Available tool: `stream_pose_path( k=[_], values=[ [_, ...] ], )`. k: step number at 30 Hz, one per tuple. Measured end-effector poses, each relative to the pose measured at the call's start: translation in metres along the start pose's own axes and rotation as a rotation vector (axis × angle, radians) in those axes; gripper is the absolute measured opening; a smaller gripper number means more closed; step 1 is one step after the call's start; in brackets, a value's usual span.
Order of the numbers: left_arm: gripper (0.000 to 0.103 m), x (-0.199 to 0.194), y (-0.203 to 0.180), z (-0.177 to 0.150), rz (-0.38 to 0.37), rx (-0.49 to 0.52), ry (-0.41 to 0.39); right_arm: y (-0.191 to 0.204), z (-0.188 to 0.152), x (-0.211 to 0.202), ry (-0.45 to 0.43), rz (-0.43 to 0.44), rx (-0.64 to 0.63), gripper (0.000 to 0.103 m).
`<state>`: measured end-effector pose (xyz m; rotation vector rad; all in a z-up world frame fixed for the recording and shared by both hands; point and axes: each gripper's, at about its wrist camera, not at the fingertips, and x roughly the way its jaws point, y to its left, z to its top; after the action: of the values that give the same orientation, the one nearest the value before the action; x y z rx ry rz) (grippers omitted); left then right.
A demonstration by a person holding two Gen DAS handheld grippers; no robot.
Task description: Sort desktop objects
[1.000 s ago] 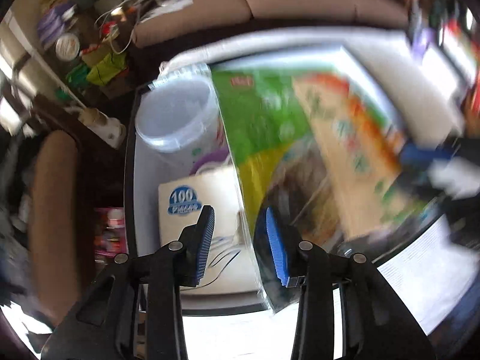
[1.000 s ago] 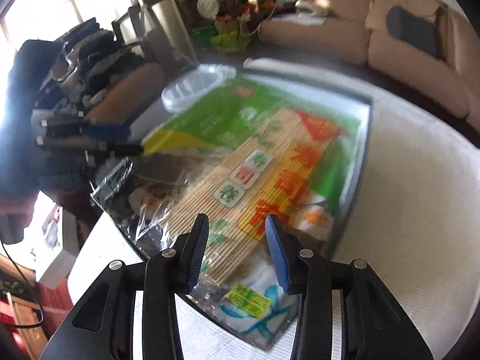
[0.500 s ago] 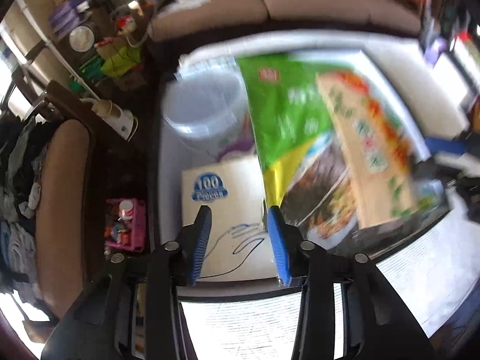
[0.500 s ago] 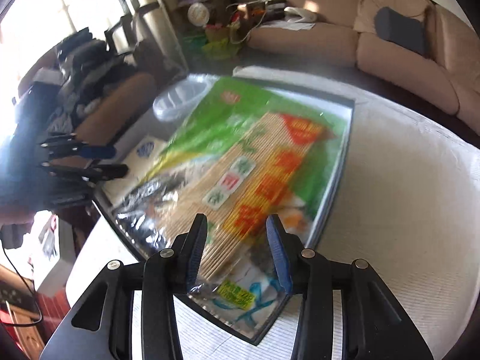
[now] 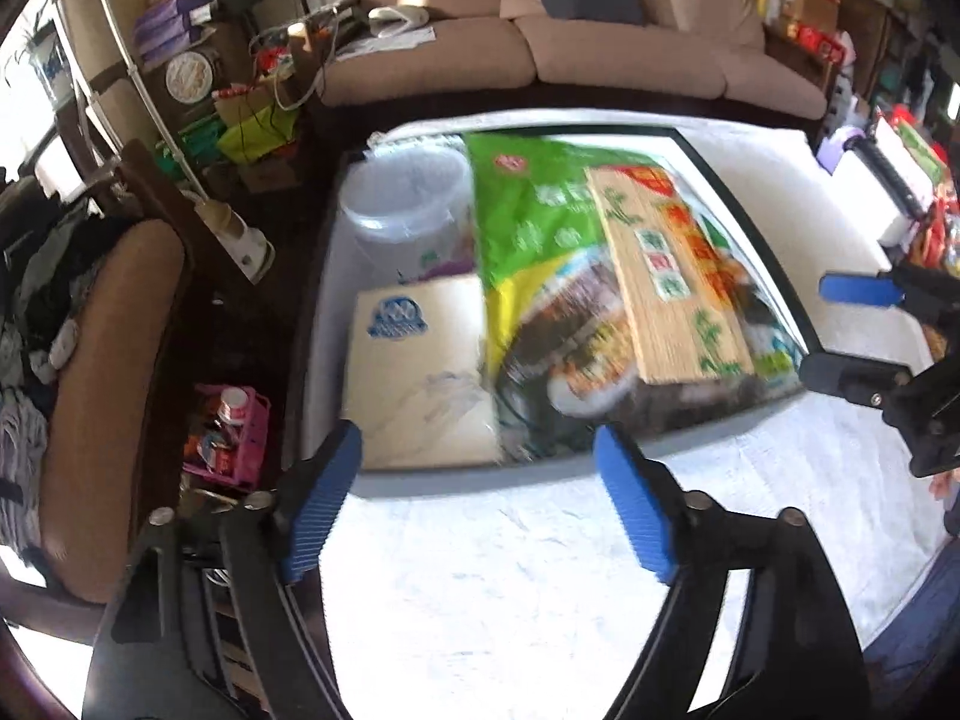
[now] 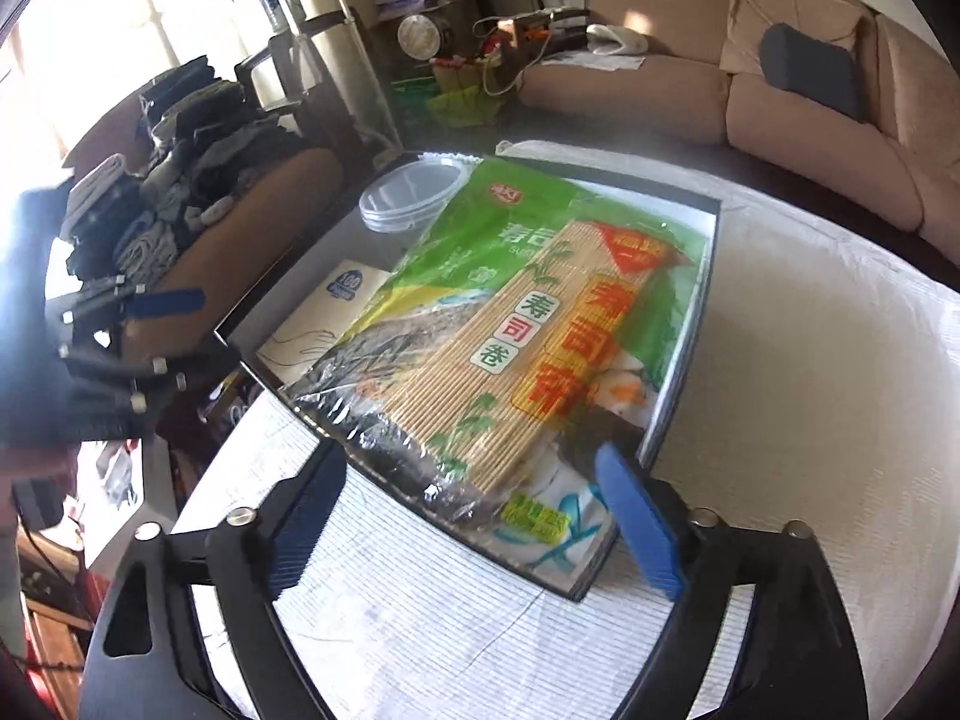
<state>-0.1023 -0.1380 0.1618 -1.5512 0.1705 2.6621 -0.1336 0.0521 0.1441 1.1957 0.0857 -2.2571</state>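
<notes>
Sushi-mat packet (image 6: 510, 324) lies flat in the tray (image 6: 690, 348) — long axis diagonal, green end far. Left gripper (image 5: 480, 504) and right gripper (image 6: 474, 516): jaws opening wide, empty.

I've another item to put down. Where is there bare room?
The white cloth beside the black tray is bare, as is the strip in front of it. The tray is crowded: sushi mat package, clear tub, glove box.
</notes>
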Motion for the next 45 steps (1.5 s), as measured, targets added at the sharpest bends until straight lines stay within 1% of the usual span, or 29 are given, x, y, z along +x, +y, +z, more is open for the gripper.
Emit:
stream_pose_path(
  k=[1,2,3,4,5,14,20,26,29,34,37,40,45],
  values=[
    [0.082,0.001,-0.004,-0.003,-0.002,-0.002,0.004,0.001,-0.002,-0.002,0.000,-0.001,0.001,0.096],
    [0.083,0.001,-0.007,-0.005,0.001,-0.001,0.008,0.002,-0.003,-0.004,0.000,-0.001,0.002,0.101],
    [0.085,0.001,-0.011,-0.008,0.012,0.001,0.010,0.004,-0.005,-0.006,0.000,-0.005,0.001,0.103],
    [0.097,0.000,-0.014,-0.011,0.023,0.002,0.009,0.007,-0.007,-0.008,-0.002,-0.014,-0.001,0.103],
    [0.103,-0.002,-0.016,-0.013,0.028,0.001,0.004,0.008,-0.009,-0.009,-0.002,-0.020,-0.002,0.103],
    [0.103,-0.030,-0.025,-0.036,0.059,-0.049,-0.031,0.021,-0.027,-0.029,-0.031,-0.072,-0.004,0.103],
    [0.103,-0.047,-0.038,-0.055,0.059,-0.072,-0.042,0.026,-0.043,-0.045,-0.048,-0.058,0.008,0.103],
    [0.103,-0.063,-0.059,-0.073,0.047,-0.099,-0.056,0.028,-0.063,-0.064,-0.060,-0.066,0.006,0.103],
    [0.103,-0.067,-0.076,-0.082,0.043,-0.099,-0.051,0.025,-0.075,-0.073,-0.066,-0.061,0.022,0.103],
    [0.103,-0.068,-0.114,-0.095,0.042,-0.063,-0.043,0.011,-0.099,-0.086,-0.070,-0.066,0.050,0.103],
    [0.103,-0.064,-0.140,-0.100,0.026,-0.042,-0.037,0.005,-0.116,-0.095,-0.058,-0.096,0.043,0.103],
    [0.103,-0.058,-0.163,-0.105,0.006,-0.045,-0.039,-0.004,-0.132,-0.106,-0.059,-0.131,0.035,0.103],
    [0.103,-0.046,-0.205,-0.110,-0.021,-0.067,-0.066,-0.040,-0.162,-0.121,-0.065,-0.180,0.105,0.103]
  ],
)
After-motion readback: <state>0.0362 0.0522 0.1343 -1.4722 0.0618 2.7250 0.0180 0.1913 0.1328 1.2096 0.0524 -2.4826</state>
